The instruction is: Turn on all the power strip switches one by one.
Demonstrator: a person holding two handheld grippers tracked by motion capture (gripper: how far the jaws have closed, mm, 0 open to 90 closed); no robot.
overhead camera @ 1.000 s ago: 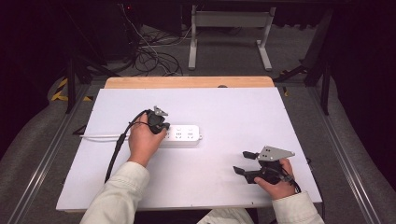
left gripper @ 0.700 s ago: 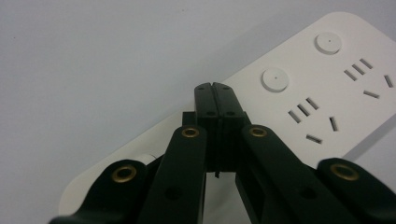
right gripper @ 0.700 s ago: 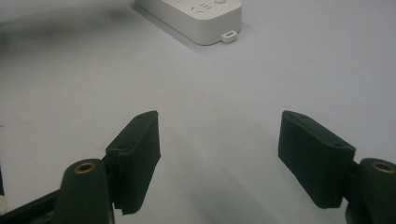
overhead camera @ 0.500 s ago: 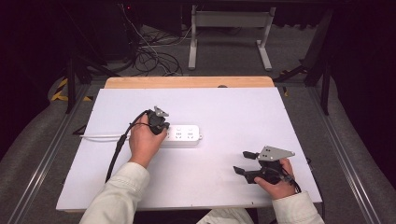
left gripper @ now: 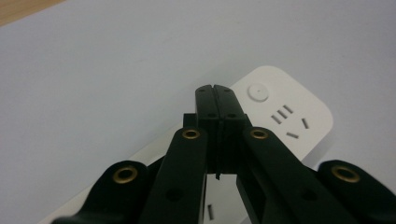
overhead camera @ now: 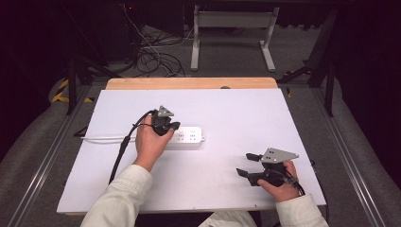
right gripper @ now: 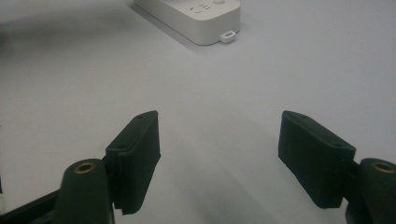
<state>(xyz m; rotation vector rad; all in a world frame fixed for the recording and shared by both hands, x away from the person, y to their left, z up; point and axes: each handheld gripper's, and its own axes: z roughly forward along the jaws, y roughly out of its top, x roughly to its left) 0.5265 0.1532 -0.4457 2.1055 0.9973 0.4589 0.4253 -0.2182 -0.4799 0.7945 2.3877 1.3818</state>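
1. Your worktop (overhead camera: 227,109) is a flat white board with a strip of pale wood showing along its far edge; it sits on a grey floor between metal rails.
2. Beyond the far edge the room is dark, with a tangle of black cables (overhead camera: 151,59) on the floor and the white metal legs of a stand (overhead camera: 231,35) behind them.
3. Your left tool (overhead camera: 171,126) is closed: in the left gripper view its two black jaws meet tip to tip with nothing between them.
4. Those closed tips sit over the top face of the white rectangular plastic power strip (left gripper: 285,112), just short of its round button; you cannot tell whether they touch it.
5. In the high view the strip lies directly under and to the right of your left tool, and its white cord (overhead camera: 106,138) runs away to the left.
6. Your right tool (overhead camera: 247,164) is wide open and empty, its jaws well apart over bare white board.
7. The power strip lies well ahead of your right tool, up and to its left in the right gripper view.
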